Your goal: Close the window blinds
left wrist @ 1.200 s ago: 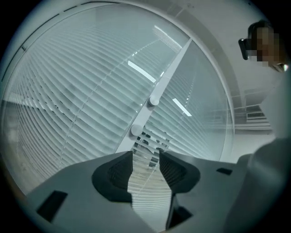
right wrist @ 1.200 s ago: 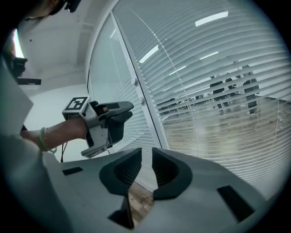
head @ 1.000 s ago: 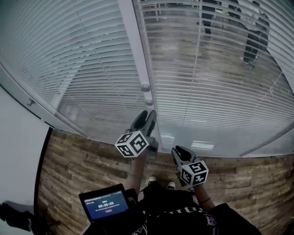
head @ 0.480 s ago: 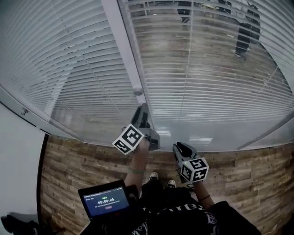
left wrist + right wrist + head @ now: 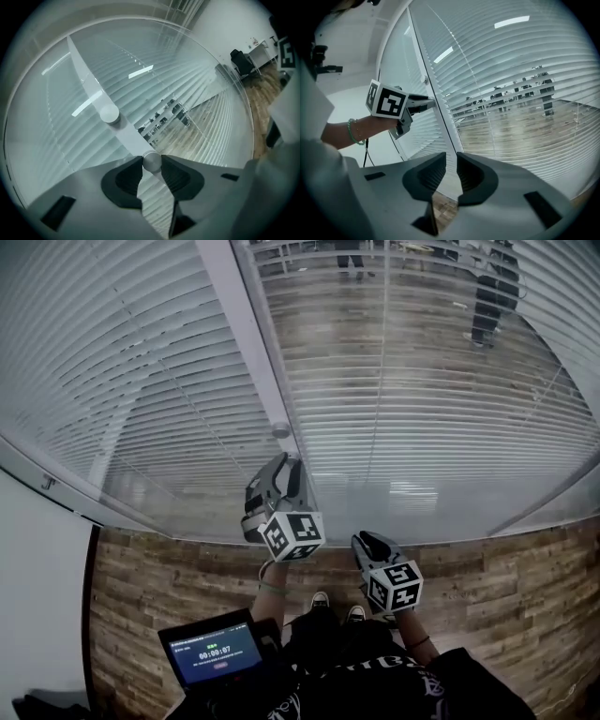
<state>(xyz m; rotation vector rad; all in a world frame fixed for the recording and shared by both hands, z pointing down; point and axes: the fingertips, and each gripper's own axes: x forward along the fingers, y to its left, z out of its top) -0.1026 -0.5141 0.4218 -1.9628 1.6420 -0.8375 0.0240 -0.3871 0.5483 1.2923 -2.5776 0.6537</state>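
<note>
While I watch the head view, the left gripper (image 5: 284, 474) reaches the frame (image 5: 246, 334) between two panes of blinds (image 5: 122, 381), and the right gripper (image 5: 367, 544) hangs lower beside it. In the left gripper view, its fingers (image 5: 123, 180) have just been closing and pinch the frame's lower round knob (image 5: 151, 162). In the right gripper view, the right fingers (image 5: 473, 180) stand slightly apart, gripping nothing.

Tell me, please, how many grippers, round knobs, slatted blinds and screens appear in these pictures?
Round silver metal knobs: 2 (upper knob; lower knob)
Handheld grey grippers: 2 (left gripper, fingers just closed further onto the lower knob; right gripper, empty)
White slatted blinds: 2 (left blind; right blind)
Black lit screen: 1
Total: 7
</note>
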